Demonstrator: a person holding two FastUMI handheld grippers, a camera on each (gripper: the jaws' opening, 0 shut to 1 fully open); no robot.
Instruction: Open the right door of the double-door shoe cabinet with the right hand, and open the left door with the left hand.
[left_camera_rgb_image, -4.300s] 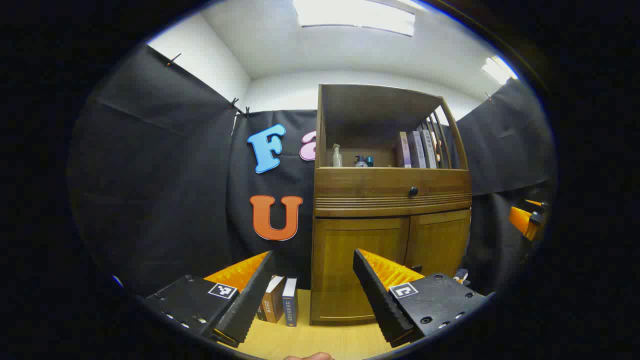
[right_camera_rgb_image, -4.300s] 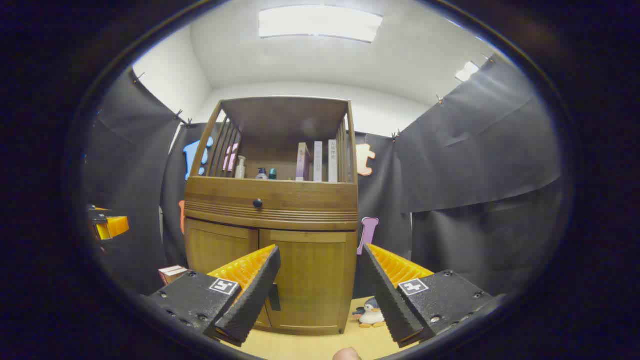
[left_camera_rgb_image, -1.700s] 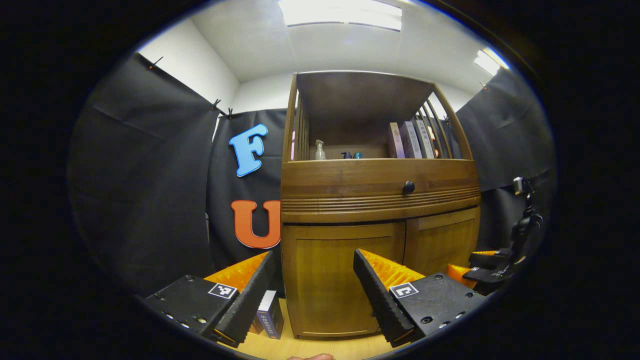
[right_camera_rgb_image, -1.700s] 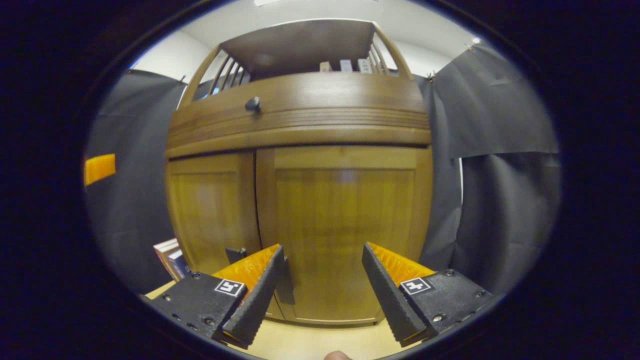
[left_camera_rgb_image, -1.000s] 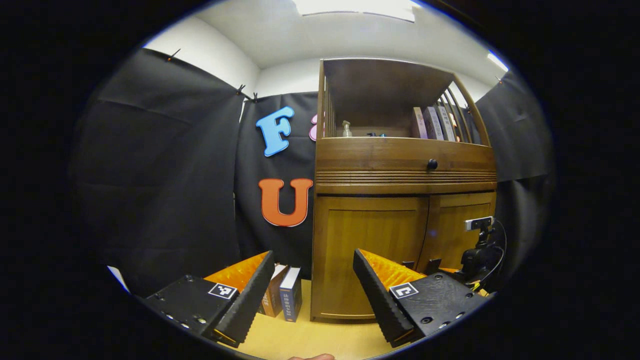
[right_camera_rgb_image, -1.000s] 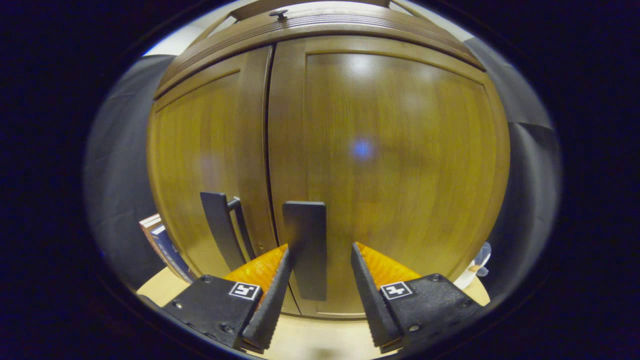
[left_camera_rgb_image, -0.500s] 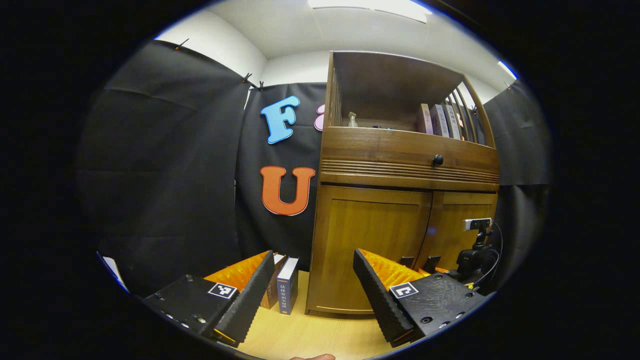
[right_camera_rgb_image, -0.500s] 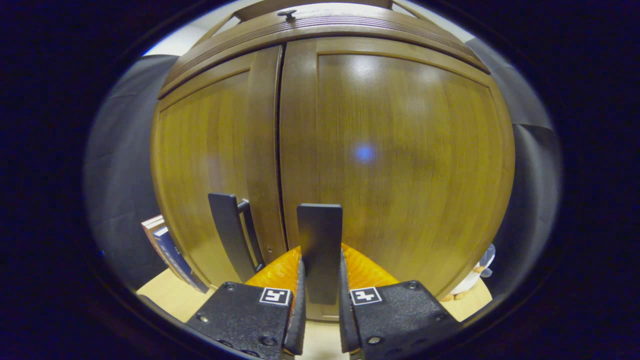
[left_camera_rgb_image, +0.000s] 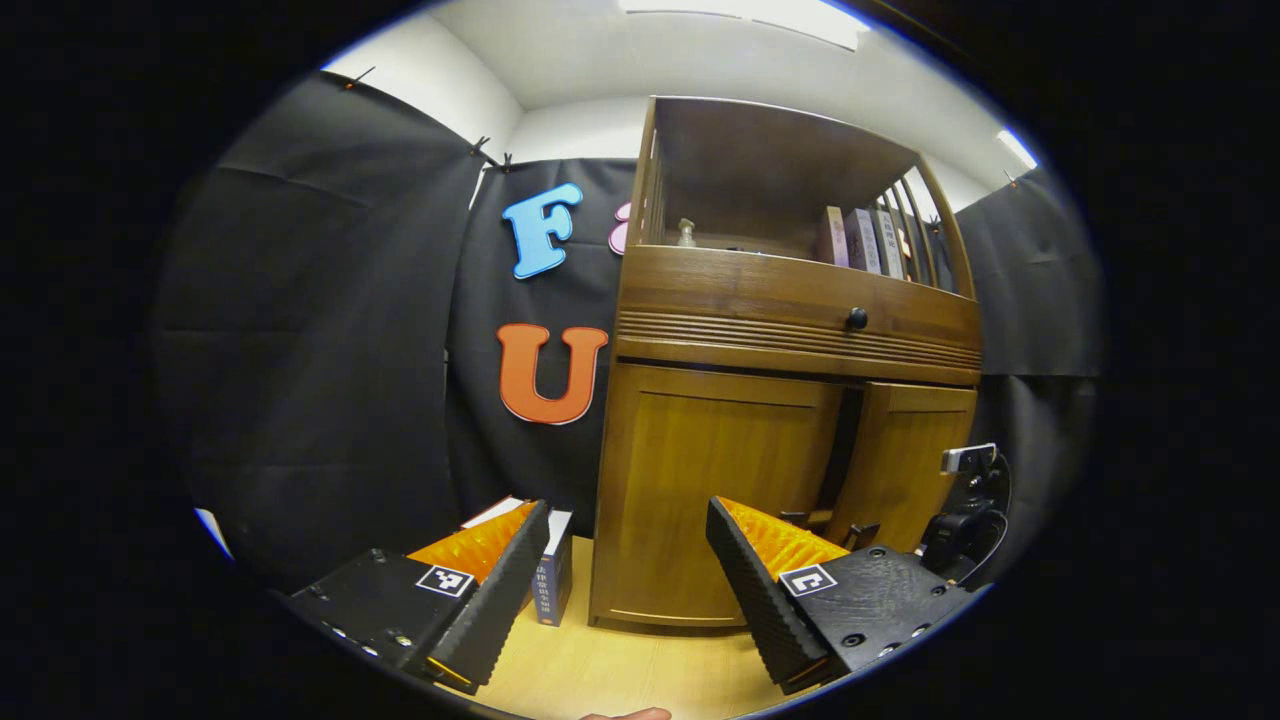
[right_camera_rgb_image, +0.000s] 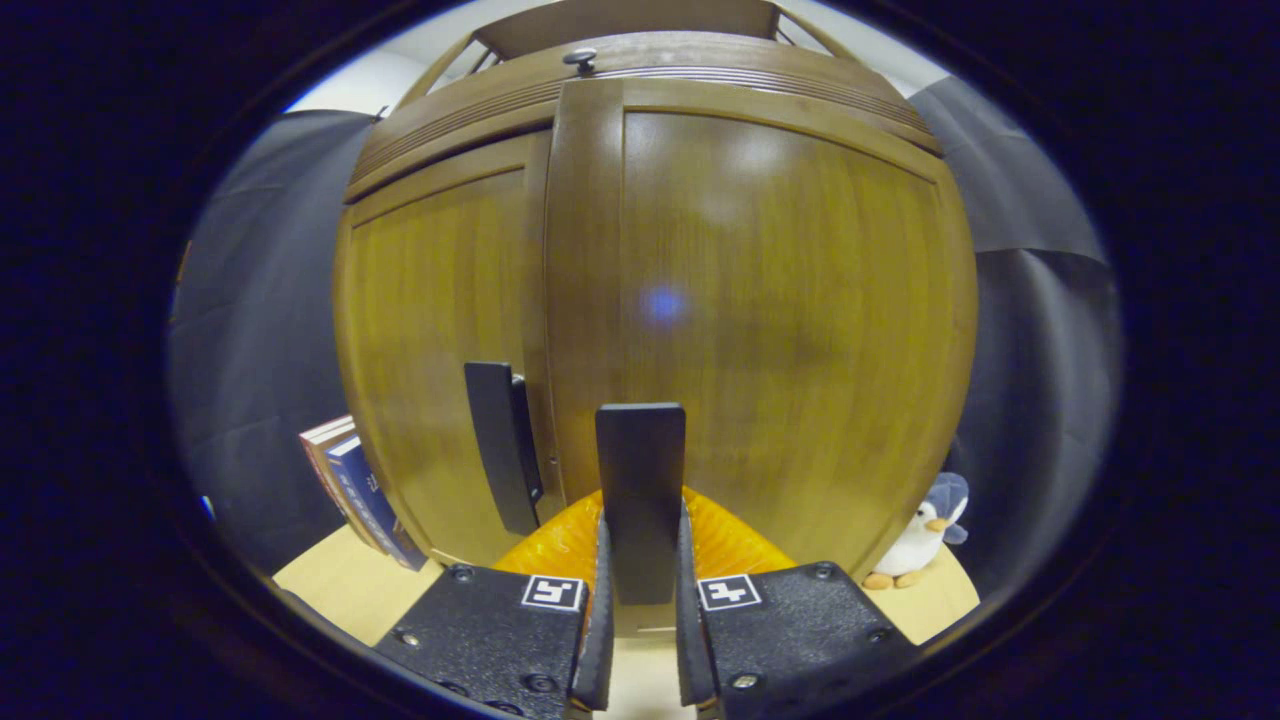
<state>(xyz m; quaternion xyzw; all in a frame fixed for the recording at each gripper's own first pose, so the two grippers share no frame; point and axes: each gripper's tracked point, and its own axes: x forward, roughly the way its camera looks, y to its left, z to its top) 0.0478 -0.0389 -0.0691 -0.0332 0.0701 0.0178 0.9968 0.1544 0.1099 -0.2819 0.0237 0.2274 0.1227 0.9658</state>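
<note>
Brown wooden shoe cabinet (left_camera_rgb_image: 790, 330): your right gripper (right_camera_rgb_image: 640, 610) clamps the flat black right-door handle (right_camera_rgb_image: 640, 500); swing toward 6 o'clock; left gripper (left_camera_rgb_image: 625, 590) gapes empty.

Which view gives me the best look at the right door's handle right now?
The right gripper view: the right door's handle stands close and centred, with the right gripper shut on it. In the left gripper view it is a small dark tab low on the door, far off and partly hidden.
</note>
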